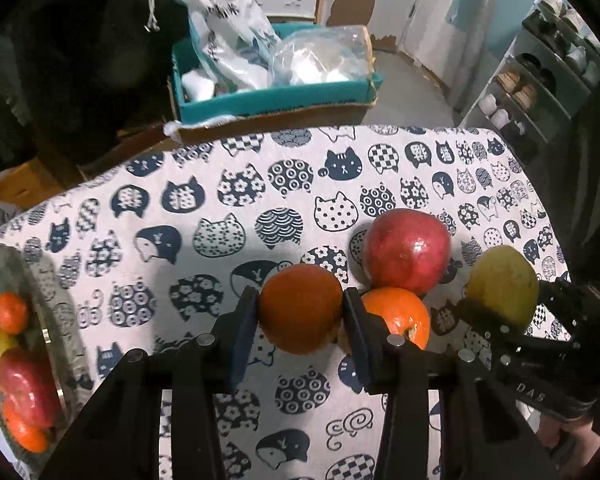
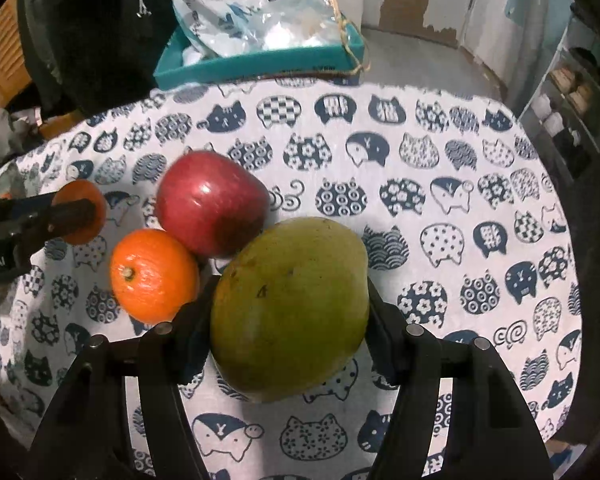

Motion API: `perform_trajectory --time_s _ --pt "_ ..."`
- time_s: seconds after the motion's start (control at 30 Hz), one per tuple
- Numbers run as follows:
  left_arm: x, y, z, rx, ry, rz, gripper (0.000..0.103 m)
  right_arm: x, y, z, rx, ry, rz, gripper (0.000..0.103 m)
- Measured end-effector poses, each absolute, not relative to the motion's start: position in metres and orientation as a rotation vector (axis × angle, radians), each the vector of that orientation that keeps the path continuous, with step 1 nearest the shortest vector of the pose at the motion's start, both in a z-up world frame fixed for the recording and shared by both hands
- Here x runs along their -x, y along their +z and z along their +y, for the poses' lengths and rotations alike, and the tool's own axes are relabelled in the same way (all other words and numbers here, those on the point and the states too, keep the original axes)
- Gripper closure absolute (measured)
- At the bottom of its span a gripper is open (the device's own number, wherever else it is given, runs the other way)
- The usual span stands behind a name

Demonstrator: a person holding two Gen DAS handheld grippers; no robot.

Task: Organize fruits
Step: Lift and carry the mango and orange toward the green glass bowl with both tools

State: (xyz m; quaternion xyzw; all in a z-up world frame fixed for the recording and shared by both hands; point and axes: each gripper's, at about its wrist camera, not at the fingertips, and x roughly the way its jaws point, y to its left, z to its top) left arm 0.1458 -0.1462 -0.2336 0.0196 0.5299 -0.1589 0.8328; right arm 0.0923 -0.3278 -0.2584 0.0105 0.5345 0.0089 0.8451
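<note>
My left gripper (image 1: 300, 308) is shut on an orange (image 1: 300, 312) just above the cat-print tablecloth. It shows at the left edge of the right wrist view (image 2: 80, 212) too. My right gripper (image 2: 290, 308) is shut on a green mango (image 2: 290, 308), which also shows at the right of the left wrist view (image 1: 502, 284). A red apple (image 1: 408, 252) and a second orange (image 1: 404, 316) lie on the cloth between the two grippers, touching each other; both show in the right wrist view, the apple (image 2: 212, 204) and the orange (image 2: 154, 274).
A glass bowl (image 1: 52, 336) at the left table edge holds oranges, a red apple and a yellow fruit. A teal box (image 1: 276, 96) of plastic bags stands behind the table. A shoe rack (image 1: 540, 80) stands at the back right.
</note>
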Motion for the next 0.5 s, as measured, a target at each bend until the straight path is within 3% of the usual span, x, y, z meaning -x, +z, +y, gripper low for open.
perform_trajectory --time_s 0.5 --pt "-0.111 -0.18 -0.121 -0.047 -0.29 1.008 0.06 -0.079 -0.201 -0.311 0.004 0.019 1.007 0.038"
